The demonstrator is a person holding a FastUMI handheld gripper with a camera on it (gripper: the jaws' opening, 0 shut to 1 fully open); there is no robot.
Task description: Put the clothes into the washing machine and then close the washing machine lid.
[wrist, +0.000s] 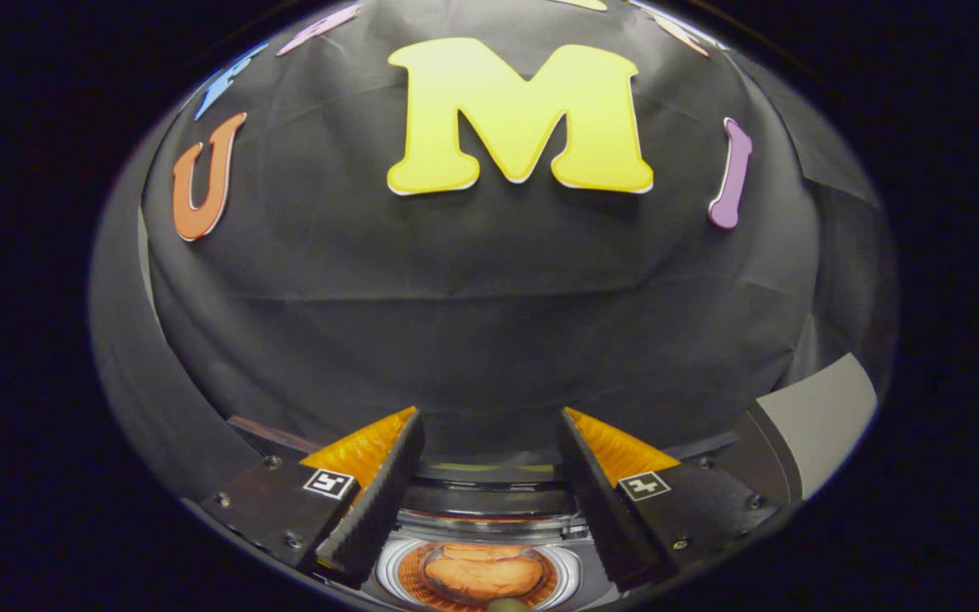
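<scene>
My gripper (489,425) hung with its two fingers spread wide apart, and nothing sat between them. I could see both ridged pads (379,501) facing each other across the gap, and each finger carried a small square black-and-white marker (328,484) on its upper face.

Below the fingers, seen through the gap, lay the round top opening of the white washing machine (570,578), ringed by a pale rim. Inside the drum I saw a crumpled orange piece of clothing (483,571), bunched into a lump and resting in the tub. The fingers were held above it and did not touch it. Just behind the opening stood a dark curved band (489,497) that I took for the raised lid or the machine's back edge; I could not tell which.

Beyond the fingertips, the black cloth wall of the booth (472,306) stretched across, creased in a few long folds. Off to the right of the right finger, a flat grey panel (817,421) stood against the cloth, with a dark edge along its left side.
</scene>
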